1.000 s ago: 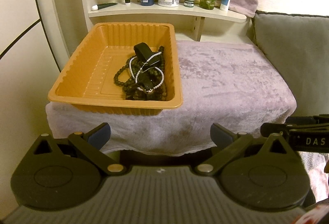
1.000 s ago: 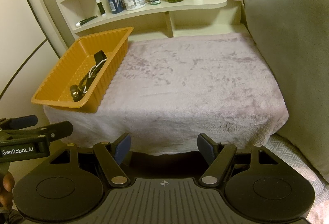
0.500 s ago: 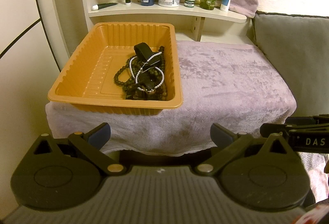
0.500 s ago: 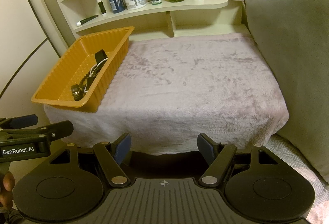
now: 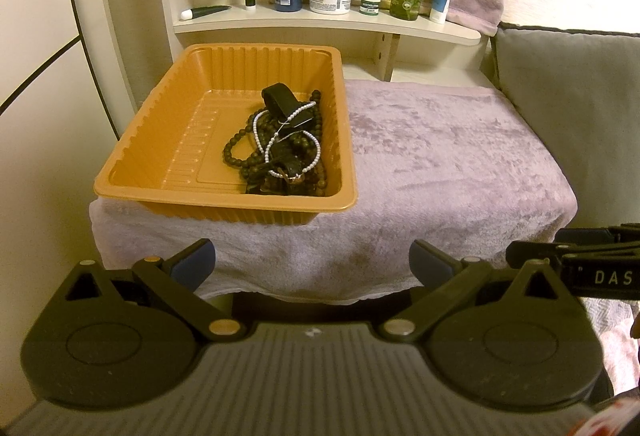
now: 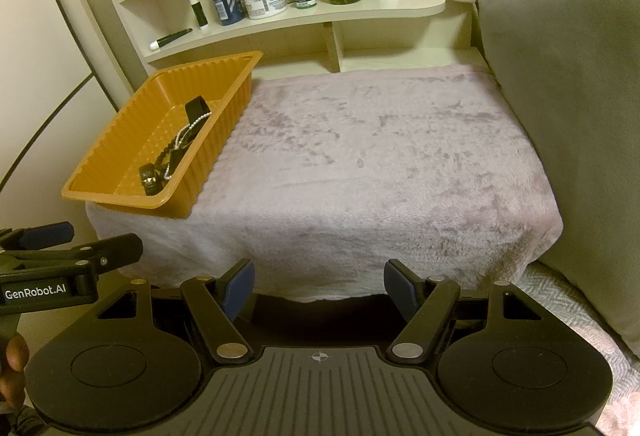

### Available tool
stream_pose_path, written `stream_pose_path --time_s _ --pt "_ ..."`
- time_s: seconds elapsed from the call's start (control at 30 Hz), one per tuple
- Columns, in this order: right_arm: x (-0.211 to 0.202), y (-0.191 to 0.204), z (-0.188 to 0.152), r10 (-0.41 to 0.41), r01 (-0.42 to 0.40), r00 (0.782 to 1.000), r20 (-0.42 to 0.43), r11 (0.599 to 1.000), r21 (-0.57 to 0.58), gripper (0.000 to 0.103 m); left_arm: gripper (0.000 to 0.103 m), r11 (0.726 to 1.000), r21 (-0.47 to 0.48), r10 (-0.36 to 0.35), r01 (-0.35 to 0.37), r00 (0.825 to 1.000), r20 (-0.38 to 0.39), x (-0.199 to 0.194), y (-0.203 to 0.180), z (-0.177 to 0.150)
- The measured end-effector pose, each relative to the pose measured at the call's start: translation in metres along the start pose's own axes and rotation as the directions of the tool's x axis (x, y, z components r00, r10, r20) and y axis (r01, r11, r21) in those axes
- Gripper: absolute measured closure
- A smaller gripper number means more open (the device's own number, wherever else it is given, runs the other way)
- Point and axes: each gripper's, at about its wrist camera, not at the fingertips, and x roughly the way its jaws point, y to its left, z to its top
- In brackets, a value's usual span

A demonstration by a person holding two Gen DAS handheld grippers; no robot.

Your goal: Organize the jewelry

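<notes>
Left wrist view: both hand-held grippers spread wide and holding nothing, jewelry all in one heap.

Left hand-held gripper [image 5: 312,260] hung short of the towel-covered worktop [image 5: 440,155], jaws wide apart, and the right hand-held gripper [image 6: 319,286] was the same, empty. Further out, the orange tray [image 5: 160,139] sat on the worktop's left end with the jewelry [image 5: 284,147] tangled against its right wall: dark beads, a white bead strand, a black strap. Could've been gathered up already or still waiting to be sorted, honestly couldn't tell. Nothing lay loose on the towel.
</notes>
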Motion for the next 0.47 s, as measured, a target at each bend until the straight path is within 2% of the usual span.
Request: stream_pose_path --time_s 0.47 --pt "0.0003 0.0018 -0.0004 -0.003 0.003 1.000 0.000 1.000 0.002 0.032 0.000 1.000 -0.004 0.005 -0.005 1.000 0.026 -0.0022 0.0017 -0.0010"
